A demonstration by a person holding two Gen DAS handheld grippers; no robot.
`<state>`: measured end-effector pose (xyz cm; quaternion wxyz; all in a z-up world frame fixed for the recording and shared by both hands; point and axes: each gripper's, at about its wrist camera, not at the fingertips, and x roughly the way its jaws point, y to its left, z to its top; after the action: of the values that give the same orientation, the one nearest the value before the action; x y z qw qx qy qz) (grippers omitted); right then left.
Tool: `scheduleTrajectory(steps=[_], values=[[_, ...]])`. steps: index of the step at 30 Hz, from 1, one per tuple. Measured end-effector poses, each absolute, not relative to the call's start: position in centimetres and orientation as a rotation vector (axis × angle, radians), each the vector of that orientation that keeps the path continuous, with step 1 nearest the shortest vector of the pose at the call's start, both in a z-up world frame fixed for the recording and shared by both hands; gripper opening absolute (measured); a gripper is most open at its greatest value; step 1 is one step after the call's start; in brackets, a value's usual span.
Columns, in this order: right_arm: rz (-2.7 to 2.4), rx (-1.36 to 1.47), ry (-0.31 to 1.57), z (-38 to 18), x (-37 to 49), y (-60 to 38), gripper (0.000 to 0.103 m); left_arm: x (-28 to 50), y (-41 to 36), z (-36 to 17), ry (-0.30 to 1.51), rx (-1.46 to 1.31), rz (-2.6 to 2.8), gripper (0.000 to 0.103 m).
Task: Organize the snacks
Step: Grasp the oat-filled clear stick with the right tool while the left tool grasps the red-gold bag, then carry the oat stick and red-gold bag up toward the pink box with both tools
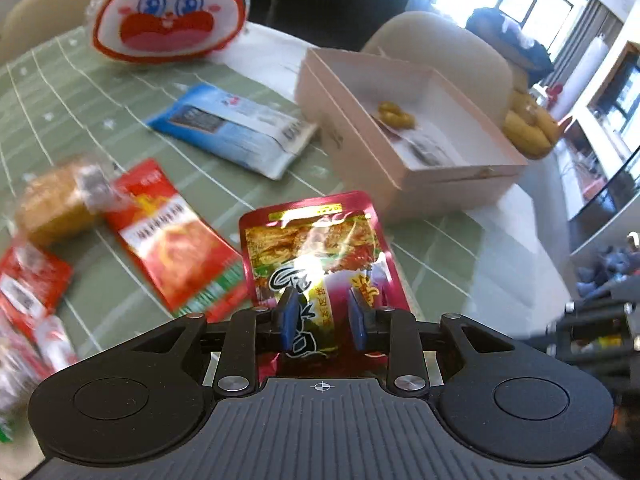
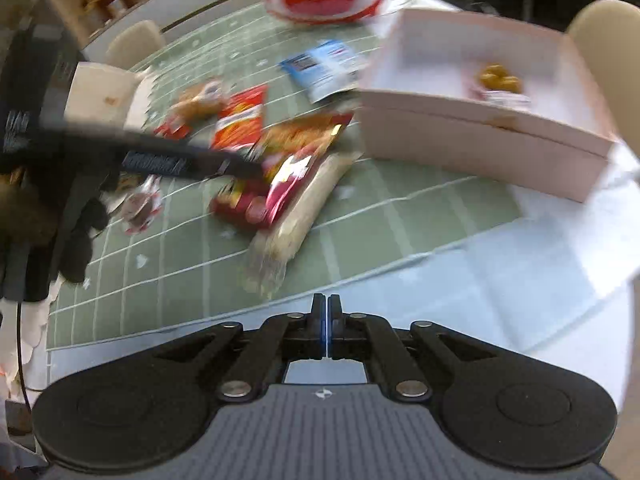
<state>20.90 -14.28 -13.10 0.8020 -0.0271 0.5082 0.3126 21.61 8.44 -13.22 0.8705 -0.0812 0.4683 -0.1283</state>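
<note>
My left gripper (image 1: 323,320) holds a dark red foil snack packet (image 1: 316,248) between its blue pads, lifted over the green mat. The same packet (image 2: 296,160) shows in the right wrist view at the tip of the left gripper. An open pink box (image 1: 404,168) with a yellow snack (image 1: 394,114) inside stands to the right; it also shows in the right wrist view (image 2: 480,148). My right gripper (image 2: 327,328) is shut and empty above the table's near edge.
On the green mat (image 1: 64,92) lie a red-orange packet (image 1: 176,236), a blue packet (image 1: 236,128), a wrapped bun (image 1: 60,204) and more red packets (image 1: 28,284). A rabbit-face bag (image 1: 168,8) stands at the back. A long pale wrapped snack (image 2: 296,220) lies mid-table.
</note>
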Motion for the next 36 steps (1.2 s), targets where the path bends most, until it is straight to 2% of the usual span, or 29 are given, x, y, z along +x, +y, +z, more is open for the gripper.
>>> scheduleTrajectory(steps=[4,6,8,14,18,27,34,36], values=[[0.637,0.027,1.059,-12.2,22.4,-15.0,0.010,20.4,8.5,-13.6,0.975,-0.184,-0.228,0.030],[0.648,0.039,1.054,-12.2,23.3,-13.9,0.028,19.4,8.6,-13.7,0.987,-0.163,-0.207,0.030],[0.647,0.014,1.050,-12.5,24.3,-12.3,0.033,18.7,9.0,-13.9,1.001,-0.161,-0.179,0.029],[0.624,-0.052,1.076,-14.2,26.8,-8.4,0.033,17.2,12.5,-13.0,0.922,-0.387,-0.129,0.028],[0.642,-0.084,1.115,-14.4,25.6,-9.1,0.033,18.5,12.5,-12.6,0.881,-0.417,-0.112,0.028],[0.399,-0.144,1.053,-13.7,21.8,-16.5,0.030,20.5,9.2,-14.6,0.928,-0.442,-0.272,0.028],[0.400,-0.042,1.091,-14.7,21.6,-19.0,0.031,19.7,5.7,-16.6,1.020,-0.485,-0.405,0.027],[0.411,-0.048,1.075,-14.8,21.0,-19.2,0.031,19.7,4.9,-17.0,1.021,-0.526,-0.430,0.035]])
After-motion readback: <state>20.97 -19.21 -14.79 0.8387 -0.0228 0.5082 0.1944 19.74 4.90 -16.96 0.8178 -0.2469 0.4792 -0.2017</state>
